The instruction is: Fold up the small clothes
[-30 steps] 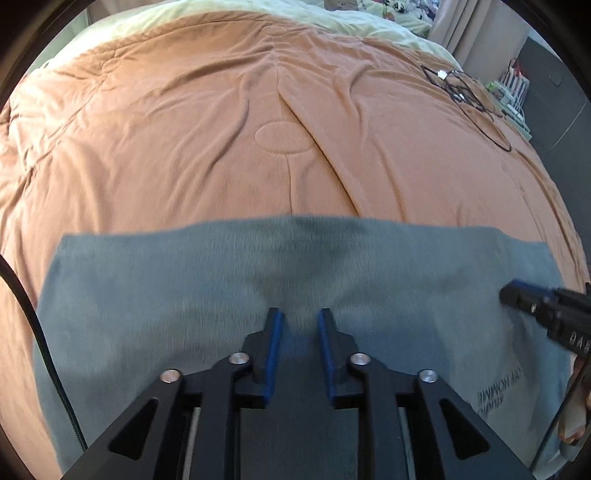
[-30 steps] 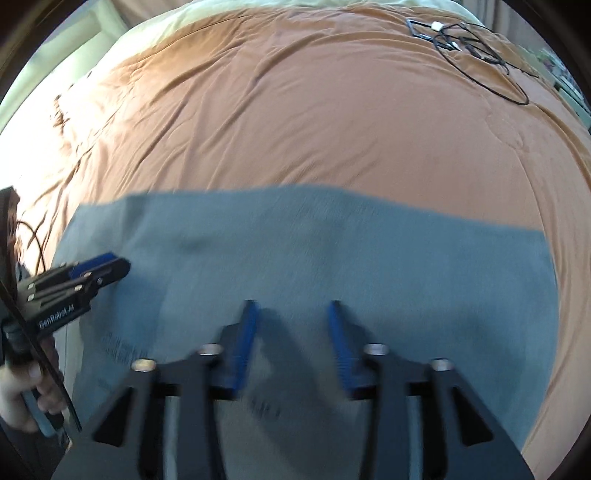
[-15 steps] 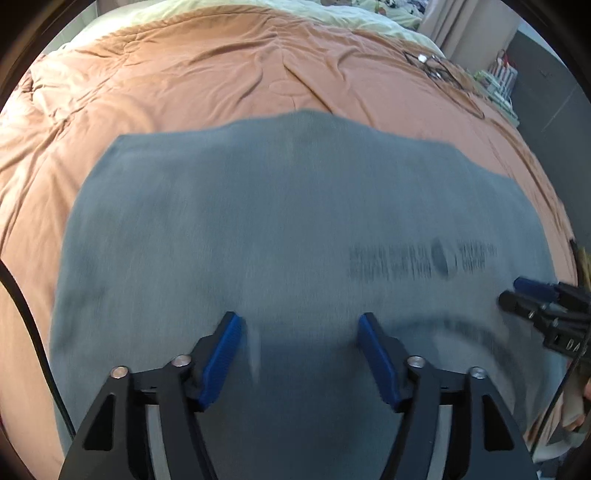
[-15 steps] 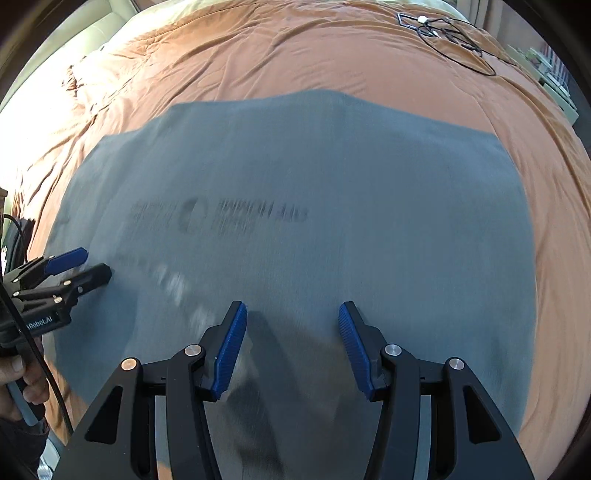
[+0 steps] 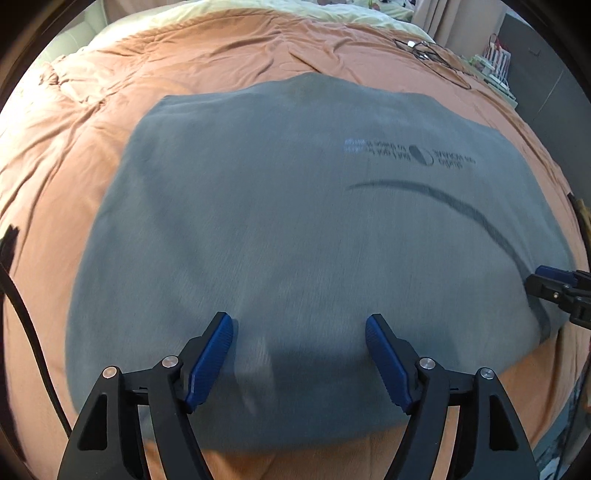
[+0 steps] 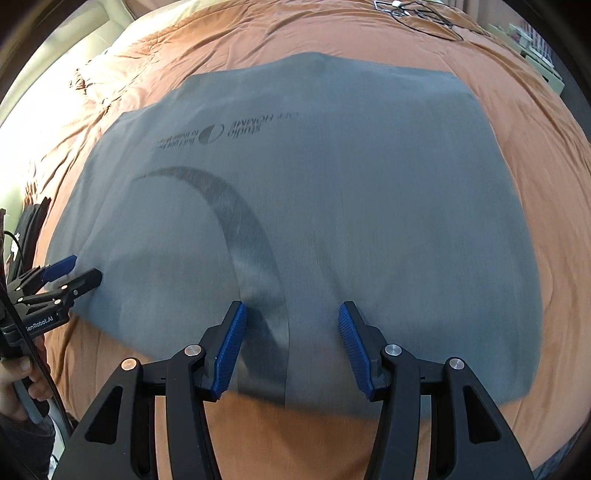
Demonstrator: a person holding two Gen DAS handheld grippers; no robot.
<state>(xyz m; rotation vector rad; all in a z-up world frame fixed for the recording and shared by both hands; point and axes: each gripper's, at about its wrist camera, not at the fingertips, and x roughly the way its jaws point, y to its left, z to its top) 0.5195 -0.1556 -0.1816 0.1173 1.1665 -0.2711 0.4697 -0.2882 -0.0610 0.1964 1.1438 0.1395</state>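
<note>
A grey T-shirt with dark print and a dark curved mark lies flat on the orange duvet. My left gripper hovers over the shirt's near edge. Its jaws are opening, and only the flat cloth lies beneath them, not pinched. It also shows at the left in the right wrist view, as the left gripper. My right gripper stands open above the near edge by the curved mark, gripping nothing. In the left wrist view the right gripper appears at the shirt's right side.
A black cable lies on the far right of the bed. Pale green bedding lies at the far end. Shelves and a dark cabinet stand to the right. A hand holds the left gripper's handle.
The left jaws have spread from narrow to wide. Both grippers have drawn back toward the near edge, and the shirt, with its print, now lies spread in front of them.
</note>
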